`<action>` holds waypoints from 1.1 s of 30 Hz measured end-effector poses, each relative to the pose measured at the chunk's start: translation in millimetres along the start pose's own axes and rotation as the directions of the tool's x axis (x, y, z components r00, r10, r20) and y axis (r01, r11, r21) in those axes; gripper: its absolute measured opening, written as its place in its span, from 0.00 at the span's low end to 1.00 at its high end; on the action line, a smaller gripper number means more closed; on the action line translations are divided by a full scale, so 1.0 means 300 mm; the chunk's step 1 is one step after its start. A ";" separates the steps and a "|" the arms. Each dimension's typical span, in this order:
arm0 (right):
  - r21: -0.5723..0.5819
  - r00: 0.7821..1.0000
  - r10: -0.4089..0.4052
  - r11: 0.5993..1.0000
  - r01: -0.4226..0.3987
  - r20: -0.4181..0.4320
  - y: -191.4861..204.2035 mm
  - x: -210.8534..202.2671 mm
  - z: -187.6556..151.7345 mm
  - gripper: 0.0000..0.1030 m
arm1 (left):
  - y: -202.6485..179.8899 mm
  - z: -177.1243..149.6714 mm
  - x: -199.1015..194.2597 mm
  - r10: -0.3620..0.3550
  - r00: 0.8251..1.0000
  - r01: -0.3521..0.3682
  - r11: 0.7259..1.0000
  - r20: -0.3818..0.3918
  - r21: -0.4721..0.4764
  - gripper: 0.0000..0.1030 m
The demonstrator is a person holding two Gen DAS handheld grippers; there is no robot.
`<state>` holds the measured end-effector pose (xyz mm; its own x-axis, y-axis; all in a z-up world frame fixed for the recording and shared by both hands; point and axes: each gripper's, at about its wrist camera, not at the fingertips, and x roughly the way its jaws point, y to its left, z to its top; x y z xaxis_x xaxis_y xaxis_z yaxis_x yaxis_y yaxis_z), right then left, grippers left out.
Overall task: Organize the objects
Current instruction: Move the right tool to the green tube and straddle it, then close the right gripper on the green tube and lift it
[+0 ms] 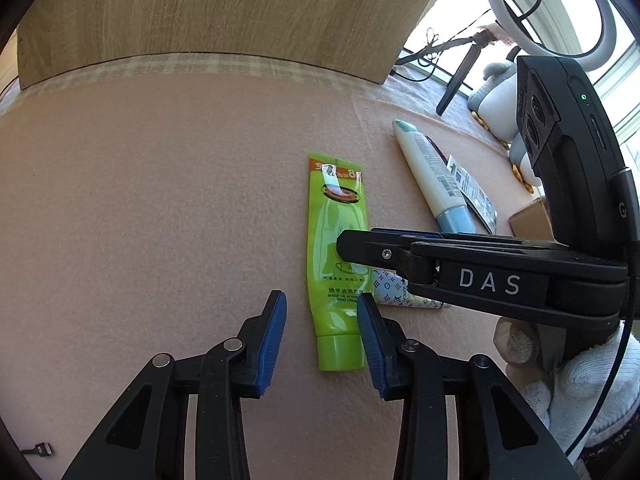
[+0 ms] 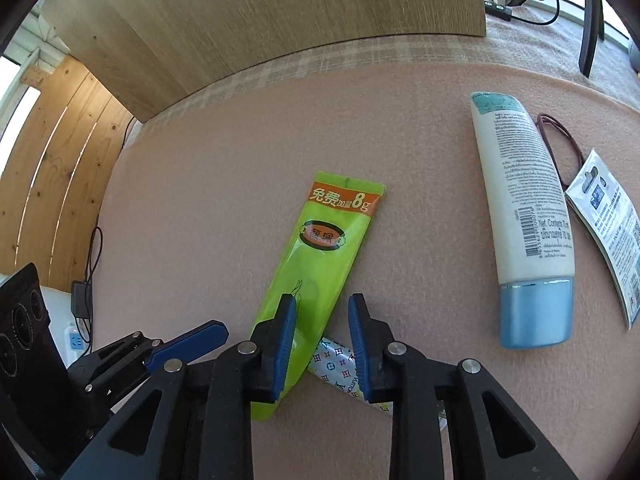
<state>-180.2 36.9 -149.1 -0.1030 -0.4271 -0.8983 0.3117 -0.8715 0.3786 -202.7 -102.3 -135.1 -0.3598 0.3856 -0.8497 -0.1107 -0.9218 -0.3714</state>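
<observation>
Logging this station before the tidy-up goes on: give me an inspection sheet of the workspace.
Surface: pink felt mat, plaid cloth beneath.
Job's things: green tube lying flat; white tube with blue cap; small patterned item beside the green tube.
Clutter: leaflet, hair tie.
Grippers: left gripper and right gripper open, gripping nothing.
Cables: power strip with a plugged lead.
Surroundings: wooden board, ring light, plush toy.
</observation>
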 end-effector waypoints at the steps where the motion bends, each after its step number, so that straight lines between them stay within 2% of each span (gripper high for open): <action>1: -0.006 1.000 -0.002 1.000 0.002 0.001 0.006 0.002 0.002 0.22 | -0.003 -0.001 0.001 -0.002 1.000 0.002 1.000 -0.001 0.001 0.37; 11: -0.097 1.000 -0.009 0.995 0.008 -0.010 0.096 0.023 -0.011 0.20 | 0.013 -0.071 -0.023 -0.020 1.000 0.020 0.999 -0.001 -0.044 0.35; 20: -0.160 0.999 0.020 0.987 -0.027 -0.044 0.135 0.017 -0.109 0.20 | -0.009 -0.208 -0.079 -0.002 1.000 0.004 0.996 0.022 -0.084 0.35; 28: -0.170 0.996 0.052 0.983 -0.063 -0.069 0.069 -0.040 -0.266 0.20 | -0.120 -0.369 -0.108 -0.026 1.000 0.025 0.998 -0.009 -0.061 0.35; 33: -0.106 0.991 0.103 0.988 -0.111 -0.079 -0.020 -0.085 -0.366 0.20 | -0.222 -0.460 -0.111 -0.047 0.999 0.046 0.998 -0.021 -0.037 0.35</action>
<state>-75.7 79.4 -152.9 0.0050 -0.4943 -0.8693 0.4193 -0.7881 0.4506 -55.5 -48.4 -133.7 -0.3347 0.4289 -0.8391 -0.0930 -0.9011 -0.4235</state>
